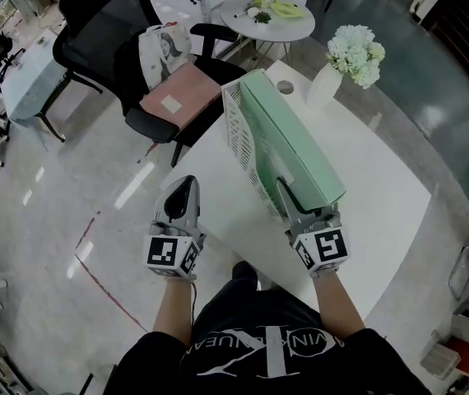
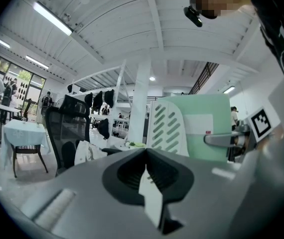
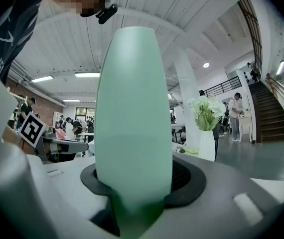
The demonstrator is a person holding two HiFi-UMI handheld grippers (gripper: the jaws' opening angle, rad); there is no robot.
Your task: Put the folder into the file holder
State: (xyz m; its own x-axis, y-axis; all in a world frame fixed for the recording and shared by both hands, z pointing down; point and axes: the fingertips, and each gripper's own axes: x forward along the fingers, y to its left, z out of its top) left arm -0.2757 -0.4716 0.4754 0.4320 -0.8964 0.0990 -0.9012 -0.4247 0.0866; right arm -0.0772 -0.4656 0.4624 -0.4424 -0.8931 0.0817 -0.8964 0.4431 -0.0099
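The mint-green folder [image 1: 288, 138] stands on edge inside the white perforated file holder [image 1: 239, 142] on the white table [image 1: 366, 196]. My right gripper [image 1: 307, 200] is at the folder's near end, one finger on each side of its spine. In the right gripper view the folder [image 3: 132, 108] fills the gap of the right gripper [image 3: 134, 183], with a sliver of dark pad showing on its right, so the jaws look slack around it. My left gripper [image 1: 187, 181] hangs shut and empty over the floor, left of the table. The left gripper view shows its closed jaws [image 2: 146, 153], the holder [image 2: 167, 128] and the folder [image 2: 207, 128].
A black office chair [image 1: 111, 31] with a pink cushion [image 1: 177, 95] and a printed bag stands beyond the table's left corner. A white vase of white flowers [image 1: 354, 56] sits at the table's far edge. A small round table [image 1: 267, 19] is behind.
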